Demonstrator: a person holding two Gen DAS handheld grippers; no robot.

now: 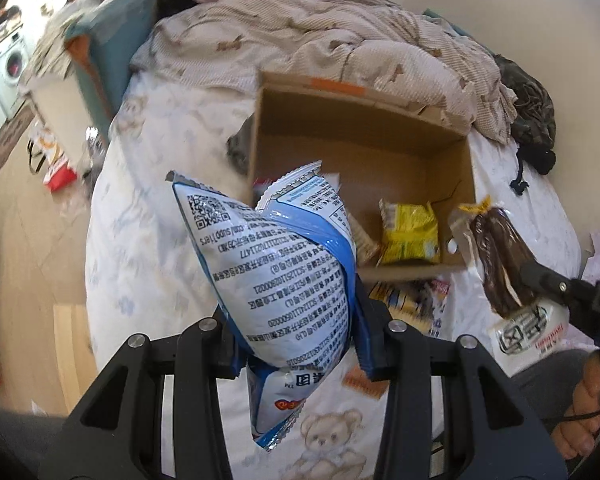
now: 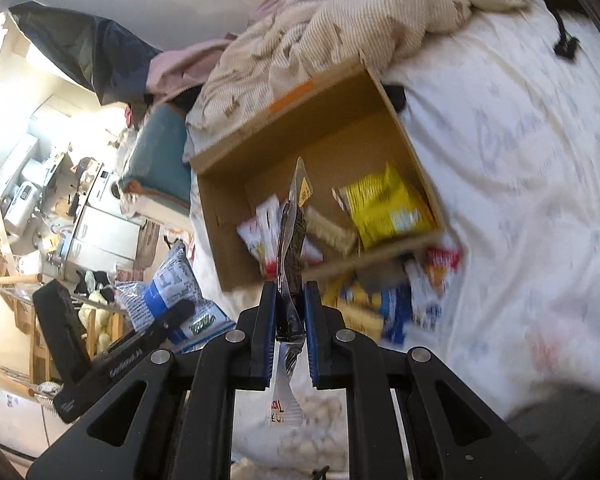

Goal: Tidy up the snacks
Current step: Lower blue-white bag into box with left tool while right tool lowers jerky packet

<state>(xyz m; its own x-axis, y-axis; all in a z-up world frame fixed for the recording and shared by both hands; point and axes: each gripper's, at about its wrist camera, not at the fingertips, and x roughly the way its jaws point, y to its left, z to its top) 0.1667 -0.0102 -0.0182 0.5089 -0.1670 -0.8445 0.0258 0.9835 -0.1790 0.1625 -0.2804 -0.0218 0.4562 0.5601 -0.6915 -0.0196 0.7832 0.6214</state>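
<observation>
Both hands loaded, mid-carry to the box. Left hand-held gripper [image 1: 300, 344] is clamped narrow on a blue-and-white snack bag [image 1: 276, 264]: puffy, glossy film, crimped saw-tooth seals, printed back panel facing the camera, pinched at the middle so both ends stick out. Right hand-held gripper [image 2: 291, 320] is closed tight on a thin clear-wrapped brown snack [image 2: 292, 232]: edge-on in its own view; from the left view a flat dark bar in crinkly clear film with a yellow header.

Judgement: step in hand is transport, drop not yet done. Next move calls for getting each packet above the open box mouth, then opening the jaws. The puffy bag is wide and light, so it should clear the near wall before release or it may hang on the rim.

More loose packets [image 2: 396, 300] lie on the bed sheet [image 2: 520, 200] just outside the near wall. Cardboard box [image 1: 464, 168]: plain corrugated, open top, orange tape on the far flap, sitting on the bed. Inside: a yellow packet [image 1: 410, 236], plus red-and-white and beige ones. Rumpled beige quilt [image 1: 320, 36] behind.
</observation>
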